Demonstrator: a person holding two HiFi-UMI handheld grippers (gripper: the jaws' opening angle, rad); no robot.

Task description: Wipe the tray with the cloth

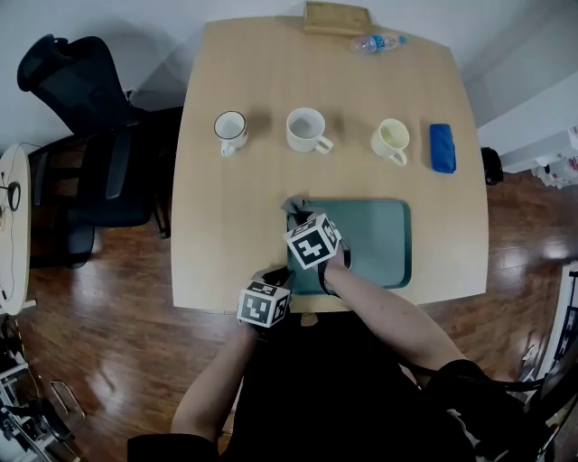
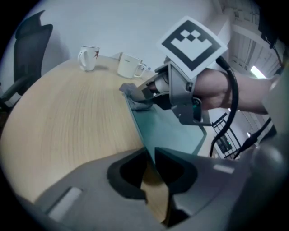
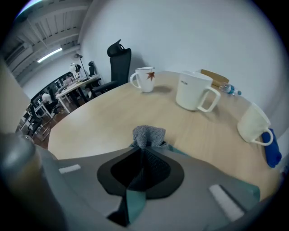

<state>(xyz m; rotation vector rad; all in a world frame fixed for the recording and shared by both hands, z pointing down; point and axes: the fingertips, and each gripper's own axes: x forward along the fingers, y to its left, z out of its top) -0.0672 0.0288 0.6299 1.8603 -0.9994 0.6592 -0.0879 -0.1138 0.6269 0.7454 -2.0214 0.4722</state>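
A teal tray [image 1: 384, 244] lies near the table's front edge. At the tray's far left corner, my right gripper [image 1: 302, 217] is shut on a bunched grey cloth [image 1: 294, 204]. In the right gripper view the cloth [image 3: 149, 134] sticks out past the jaws over the wooden table top, and the tray [image 3: 134, 201] shows between them. My left gripper [image 1: 283, 278] is at the tray's near left corner. In the left gripper view this gripper [image 2: 151, 155] is shut on the rim of the tray [image 2: 174, 133], and the cloth [image 2: 133, 94] lies farther along that rim.
Three mugs stand in a row behind the tray: one [image 1: 230, 129] with a dark rim, a white one [image 1: 307, 129] and a cream one [image 1: 391, 140]. A blue object [image 1: 442, 147] lies at the right. A water bottle [image 1: 375, 41] and a wooden box [image 1: 337, 16] sit at the far edge. A black office chair [image 1: 99, 162] stands to the left.
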